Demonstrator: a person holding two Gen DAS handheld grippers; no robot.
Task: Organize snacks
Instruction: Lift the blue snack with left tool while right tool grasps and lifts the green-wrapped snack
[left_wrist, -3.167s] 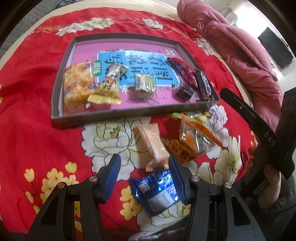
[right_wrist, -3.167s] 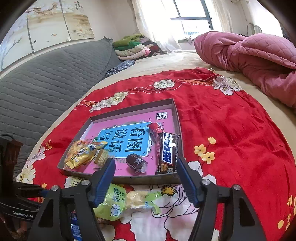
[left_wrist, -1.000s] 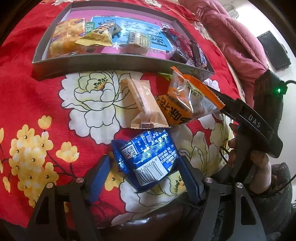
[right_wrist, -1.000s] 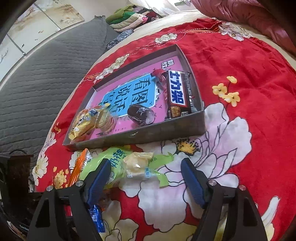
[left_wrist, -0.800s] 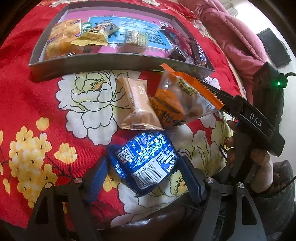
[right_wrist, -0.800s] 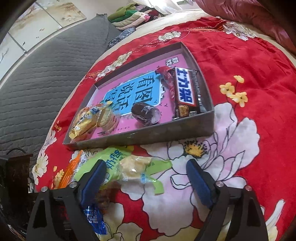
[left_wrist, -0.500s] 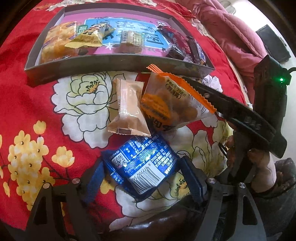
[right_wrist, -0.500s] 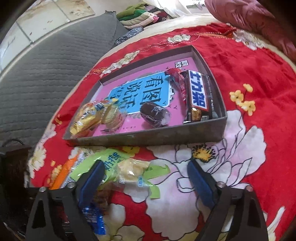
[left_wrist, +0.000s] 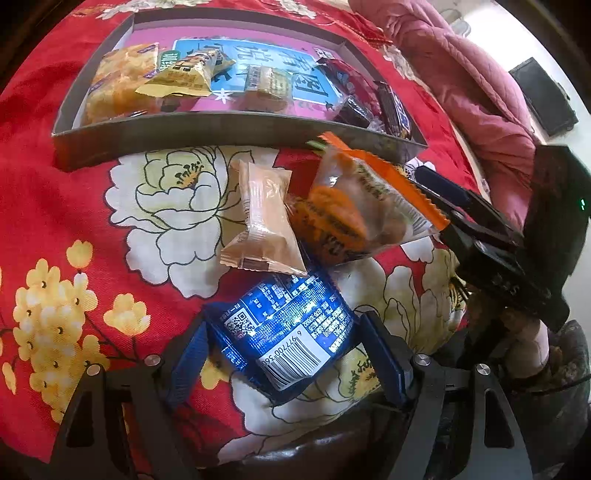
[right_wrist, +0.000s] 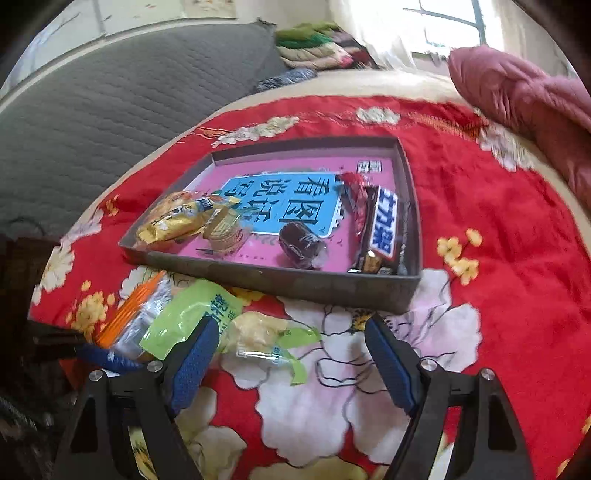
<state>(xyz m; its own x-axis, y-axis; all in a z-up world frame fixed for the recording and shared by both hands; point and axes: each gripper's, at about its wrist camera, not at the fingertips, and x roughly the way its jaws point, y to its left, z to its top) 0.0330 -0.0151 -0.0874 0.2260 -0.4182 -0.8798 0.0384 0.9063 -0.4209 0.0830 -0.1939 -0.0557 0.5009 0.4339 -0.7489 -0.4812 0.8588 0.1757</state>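
Observation:
My left gripper (left_wrist: 286, 354) stands open low over the red flowered cloth, with a blue snack packet (left_wrist: 284, 328) lying between its blue pads. Just beyond lie a beige packet (left_wrist: 266, 221) and a clear, orange-edged packet (left_wrist: 351, 218), which is propped up against one finger (left_wrist: 454, 206) of my right gripper. In the right wrist view my right gripper (right_wrist: 291, 354) is open. Its left finger lies over a green packet (right_wrist: 192, 314) that holds a yellow cake. The grey tray (left_wrist: 221, 125) (right_wrist: 295, 284) behind holds several snacks.
Inside the tray are yellow packets (right_wrist: 173, 221), a dark round sweet (right_wrist: 301, 243) and a chocolate bar (right_wrist: 380, 229). A pink quilt (right_wrist: 524, 99) lies at the back right, a grey padded headboard (right_wrist: 110, 103) at the left. A hand (left_wrist: 532, 332) holds the right gripper.
The orange-edged packet has tipped up and slid left against the right gripper's finger, and the beige packet has turned with it. The right wrist view has rolled. The blue packet stays between the left pads.

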